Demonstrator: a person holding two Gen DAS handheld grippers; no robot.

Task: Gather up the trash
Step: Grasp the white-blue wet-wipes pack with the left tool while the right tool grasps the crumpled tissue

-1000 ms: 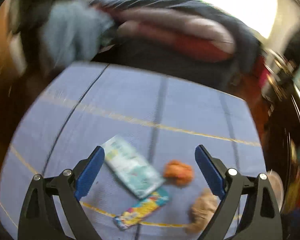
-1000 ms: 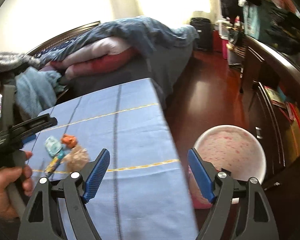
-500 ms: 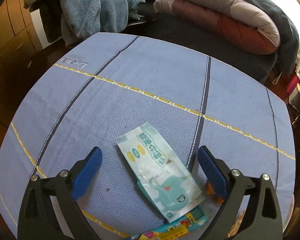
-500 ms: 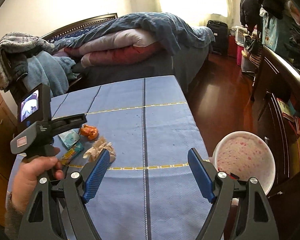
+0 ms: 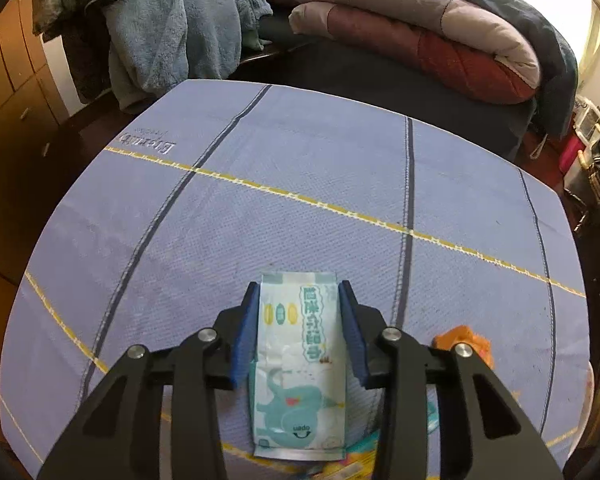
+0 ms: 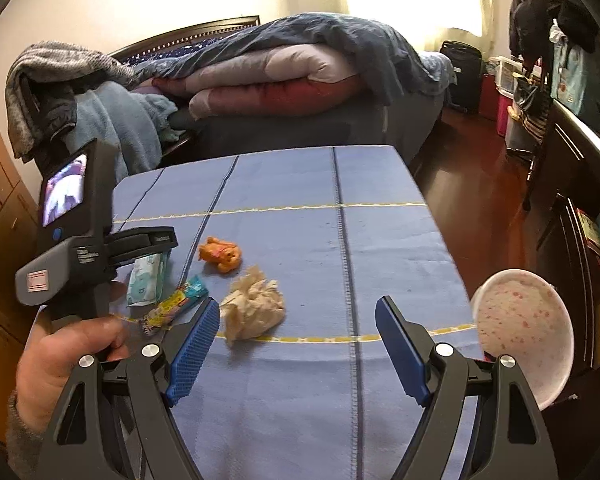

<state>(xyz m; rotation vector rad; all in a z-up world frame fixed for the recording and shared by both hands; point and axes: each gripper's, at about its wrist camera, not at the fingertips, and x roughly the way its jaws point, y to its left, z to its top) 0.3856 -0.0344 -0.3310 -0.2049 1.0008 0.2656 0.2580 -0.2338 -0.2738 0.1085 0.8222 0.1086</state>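
Note:
My left gripper (image 5: 299,300) is shut on a white and teal wipes packet (image 5: 300,364), its blue pads against the packet's two long edges, just over the blue tablecloth (image 5: 300,200). The right wrist view shows the same packet (image 6: 146,278) under the left gripper. A colourful candy wrapper (image 6: 176,306), an orange crumpled scrap (image 6: 220,254) and a beige crumpled tissue (image 6: 252,306) lie near it on the cloth. My right gripper (image 6: 298,322) is open and empty, low over the cloth's near side, right of the tissue. A pink speckled bin (image 6: 524,330) stands off the table's right edge.
A bed with folded quilts (image 6: 280,80) lies beyond the table. A blue towel over a chair (image 5: 172,28) stands at the far left corner. Wooden cabinets (image 5: 8,80) are on the left, dark furniture (image 6: 580,200) on the right, with red-brown floor between.
My left gripper has moved forward over the wipes packet and closed on it. My right gripper has come lower and closer over the table, still open.

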